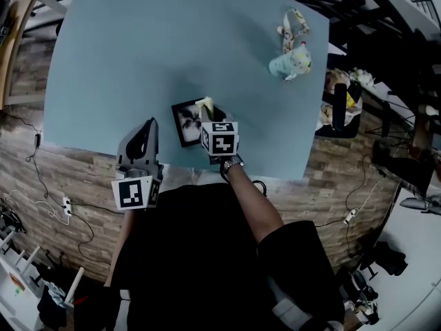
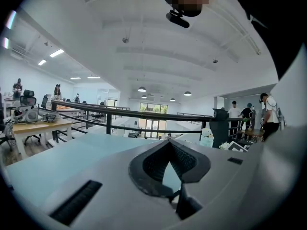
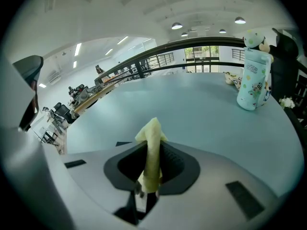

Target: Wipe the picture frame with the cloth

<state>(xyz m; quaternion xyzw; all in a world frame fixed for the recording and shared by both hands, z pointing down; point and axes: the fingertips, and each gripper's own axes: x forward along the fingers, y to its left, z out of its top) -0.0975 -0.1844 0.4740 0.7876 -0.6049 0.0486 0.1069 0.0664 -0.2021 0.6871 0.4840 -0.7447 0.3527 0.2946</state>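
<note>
A black picture frame (image 1: 185,121) lies flat on the blue table (image 1: 158,54), close to the front edge. My right gripper (image 1: 208,111) hovers over the frame's right side, shut on a folded yellow cloth (image 1: 204,103). In the right gripper view the cloth (image 3: 152,150) stands upright between the jaws of the right gripper (image 3: 153,145), and the frame is mostly hidden under the gripper body. My left gripper (image 1: 149,124) is at the table's front edge, left of the frame. In its own view the left gripper (image 2: 170,145) is shut with nothing held.
A pale green patterned bottle (image 1: 291,63) (image 3: 253,78) stands at the table's far right, with a strap-like item (image 1: 294,22) behind it. Beyond the table run a railing (image 2: 120,113) and office desks. Floor cables and clutter surround the table.
</note>
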